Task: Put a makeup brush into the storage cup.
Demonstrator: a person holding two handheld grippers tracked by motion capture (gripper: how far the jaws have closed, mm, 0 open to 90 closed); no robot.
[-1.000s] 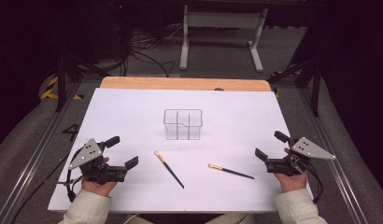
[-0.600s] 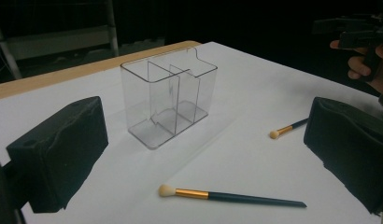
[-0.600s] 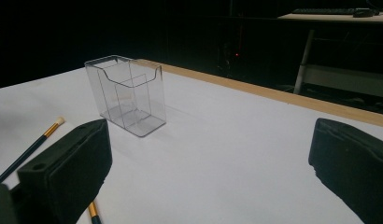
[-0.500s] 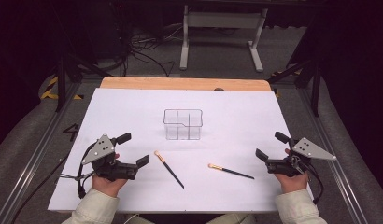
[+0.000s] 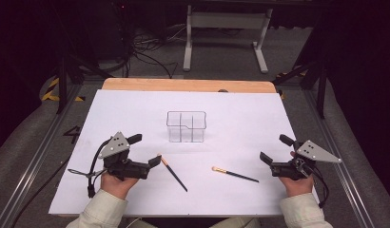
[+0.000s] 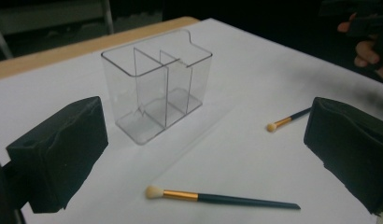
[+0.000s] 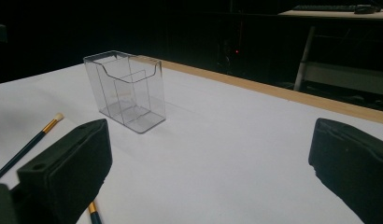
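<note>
The left claw [image 5: 144, 152], jaws wide and empty, has slid right to the nearer brush [image 5: 172, 172]. A grab looks imminent. The right claw [image 5: 274, 148] waits wide; the clear organizer [image 5: 186, 127] sits mid-surface.

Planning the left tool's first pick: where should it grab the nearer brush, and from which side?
Grip the brush mid-handle, on the dark shaft just below the gold ferrule. It lies flat on the white sheet, so probably come straight down from above with the jaws across the thin shaft. The left tool is open and beside the bristle end already.
</note>
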